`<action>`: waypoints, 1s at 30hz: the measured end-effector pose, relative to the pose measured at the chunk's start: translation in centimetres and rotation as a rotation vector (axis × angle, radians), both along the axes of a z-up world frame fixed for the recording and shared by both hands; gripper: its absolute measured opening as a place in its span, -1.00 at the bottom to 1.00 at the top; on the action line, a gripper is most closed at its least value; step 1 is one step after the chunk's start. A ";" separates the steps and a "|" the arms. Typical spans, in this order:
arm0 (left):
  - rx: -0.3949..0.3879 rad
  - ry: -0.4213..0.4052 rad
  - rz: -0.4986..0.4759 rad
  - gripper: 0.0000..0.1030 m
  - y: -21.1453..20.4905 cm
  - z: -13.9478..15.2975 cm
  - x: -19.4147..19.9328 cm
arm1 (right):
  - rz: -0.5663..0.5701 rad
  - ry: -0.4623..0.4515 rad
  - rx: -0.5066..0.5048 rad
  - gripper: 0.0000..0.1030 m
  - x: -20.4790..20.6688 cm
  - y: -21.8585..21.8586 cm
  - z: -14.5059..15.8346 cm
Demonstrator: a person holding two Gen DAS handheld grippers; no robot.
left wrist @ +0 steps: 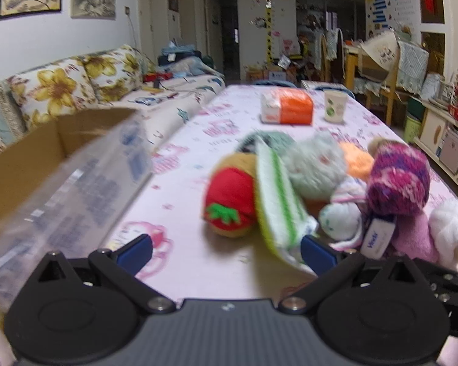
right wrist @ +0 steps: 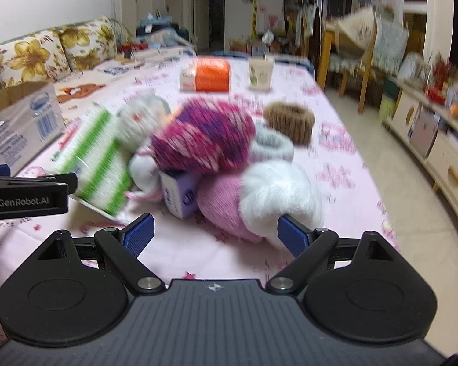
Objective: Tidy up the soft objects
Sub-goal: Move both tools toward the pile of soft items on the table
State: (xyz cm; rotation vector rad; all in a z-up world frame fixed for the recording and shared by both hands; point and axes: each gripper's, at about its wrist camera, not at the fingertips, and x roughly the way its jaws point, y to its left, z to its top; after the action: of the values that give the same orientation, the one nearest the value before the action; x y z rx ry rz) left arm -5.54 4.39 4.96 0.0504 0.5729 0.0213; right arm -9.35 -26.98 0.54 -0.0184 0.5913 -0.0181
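Observation:
A heap of soft things lies mid-table: a red strawberry plush (left wrist: 229, 204), a green-striped white pack (left wrist: 278, 201) (right wrist: 97, 158), a magenta knitted hat (left wrist: 397, 180) (right wrist: 204, 134), a pink sock (right wrist: 223, 204), a white fluffy item (right wrist: 278, 192) and a brown knitted band (right wrist: 290, 120). My left gripper (left wrist: 226, 251) hovers open just short of the strawberry and pack, nothing between its fingers. My right gripper (right wrist: 215, 235) is open too, close before the pink sock and white fluff. The left gripper's body (right wrist: 27, 195) shows at the left edge of the right wrist view.
A cardboard box (left wrist: 39, 164) (right wrist: 21, 116) with printed plastic wrap stands on the table's left side. Farther back sit an orange tissue pack (left wrist: 287, 105) (right wrist: 206, 74) and a paper cup (left wrist: 335, 105) (right wrist: 261, 73). A floral sofa (left wrist: 64, 88) is left; chairs and cabinets stand right.

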 end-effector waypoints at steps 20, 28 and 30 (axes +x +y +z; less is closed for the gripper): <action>-0.062 -0.122 0.153 0.99 8.0 5.3 -6.3 | 0.160 -0.221 -0.014 1.00 -2.4 3.1 1.7; -0.037 -0.152 0.141 0.99 7.7 6.1 -7.4 | 0.208 -0.258 -0.032 1.00 -3.6 3.3 1.5; -0.032 -0.158 0.134 0.99 7.5 6.0 -7.5 | 0.211 -0.261 -0.036 1.00 -3.6 3.3 1.7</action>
State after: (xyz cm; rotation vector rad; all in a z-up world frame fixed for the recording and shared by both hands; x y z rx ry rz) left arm -13.06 11.89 11.00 -0.0209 0.4181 0.1453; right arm -13.00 -23.66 2.21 -0.1119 0.3253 0.1713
